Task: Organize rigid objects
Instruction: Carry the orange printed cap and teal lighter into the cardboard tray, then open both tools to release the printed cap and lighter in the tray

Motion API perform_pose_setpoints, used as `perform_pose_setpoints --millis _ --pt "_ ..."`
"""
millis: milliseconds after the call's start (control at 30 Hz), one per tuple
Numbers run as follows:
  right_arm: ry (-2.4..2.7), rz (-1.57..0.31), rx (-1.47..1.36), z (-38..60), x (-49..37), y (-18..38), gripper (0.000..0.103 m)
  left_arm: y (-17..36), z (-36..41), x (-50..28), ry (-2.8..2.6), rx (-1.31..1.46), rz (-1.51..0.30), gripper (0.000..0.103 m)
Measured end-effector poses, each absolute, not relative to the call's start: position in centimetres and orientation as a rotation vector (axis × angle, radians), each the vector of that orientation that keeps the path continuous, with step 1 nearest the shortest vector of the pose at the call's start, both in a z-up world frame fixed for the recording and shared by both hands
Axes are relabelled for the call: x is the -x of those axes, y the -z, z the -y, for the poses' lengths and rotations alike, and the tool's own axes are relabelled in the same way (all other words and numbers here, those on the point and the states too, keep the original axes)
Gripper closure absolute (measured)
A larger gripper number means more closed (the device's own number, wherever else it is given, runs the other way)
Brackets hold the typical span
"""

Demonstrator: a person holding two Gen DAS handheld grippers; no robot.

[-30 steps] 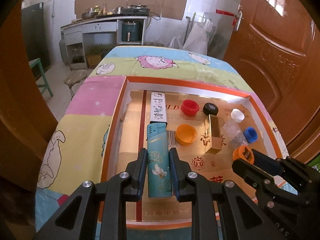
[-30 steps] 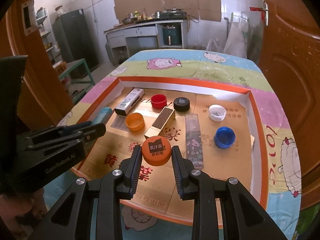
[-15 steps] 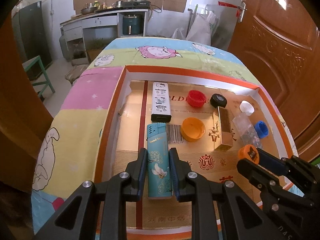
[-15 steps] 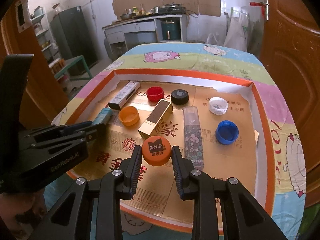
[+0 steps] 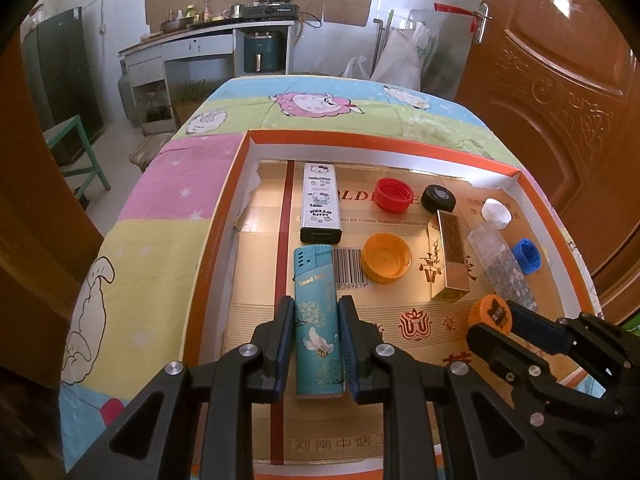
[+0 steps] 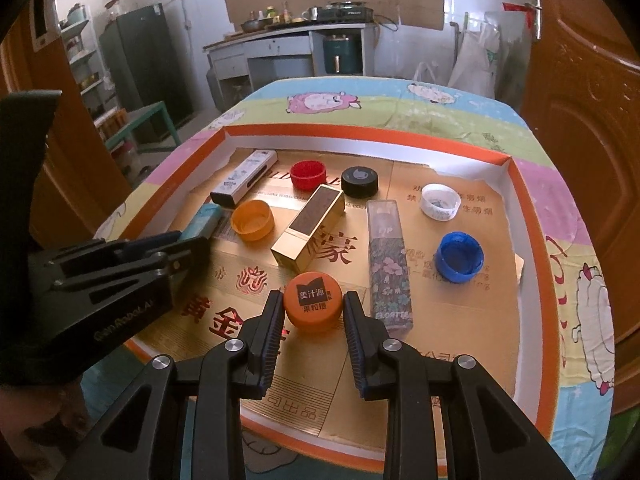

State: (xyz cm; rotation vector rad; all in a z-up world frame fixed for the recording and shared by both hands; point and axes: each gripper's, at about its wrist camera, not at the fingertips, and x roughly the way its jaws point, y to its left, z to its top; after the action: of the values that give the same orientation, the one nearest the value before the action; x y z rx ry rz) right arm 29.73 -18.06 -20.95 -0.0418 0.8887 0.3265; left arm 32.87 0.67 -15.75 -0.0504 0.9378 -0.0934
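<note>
**Holding lighter and cap over the tray**

Gripping on both sides. Left claw (image 5: pixel 316 340) was clenched on the teal lighter (image 5: pixel 318 320); long axis ran straight out along the fingers, its head end pointing at the white lighter (image 5: pixel 321 200), just short of it and in line. Right claw (image 6: pixel 313 322) was clenched on the orange printed cap (image 6: pixel 313 306), pads on its rim, printed top up. Both sat over the near part of the orange tray (image 6: pixel 532 264). Key relation: the open orange cap (image 6: pixel 253 219) lay ahead-left of the held cap, nearer the left claw; gold box (image 6: pixel 310 226) sat between. My guess: the lighter only needed setting down in line, while the cap's path needed to clear the gold box.
</note>
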Motion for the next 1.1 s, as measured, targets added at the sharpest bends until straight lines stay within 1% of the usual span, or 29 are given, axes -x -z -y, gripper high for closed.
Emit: perform_pose_setpoints --millis 533,600,667,733,933,1100 --pt "-0.313 -0.885 0.095 17.3 -29.8 21.4 0.071 15.8 -0.8 -32.6 0.097 0.057 -0.918 0.080" --pt "-0.314 -0.881 0.096 17.2 -29.8 21.4 0.070 15.8 -0.8 -32.7 0.098 0.056 -0.913 0.080" --pt "-0.320 -0.879 0.097 17.1 -29.8 21.4 0.062 15.8 -0.7 -32.6 0.101 0.051 -0.909 0.078" --pt "-0.320 -0.877 0.103 17.0 -29.7 21.5 0.058 15.8 -0.6 -32.6 0.109 0.049 -0.906 0.075" --pt "-0.318 -0.869 0.108 17.0 -29.7 21.5 0.058 15.7 -0.5 -32.6 0.137 0.052 -0.897 0.067" --pt "-0.317 -0.867 0.099 17.2 -29.8 21.5 0.058 15.7 -0.4 -32.6 0.147 0.060 -0.894 0.065"
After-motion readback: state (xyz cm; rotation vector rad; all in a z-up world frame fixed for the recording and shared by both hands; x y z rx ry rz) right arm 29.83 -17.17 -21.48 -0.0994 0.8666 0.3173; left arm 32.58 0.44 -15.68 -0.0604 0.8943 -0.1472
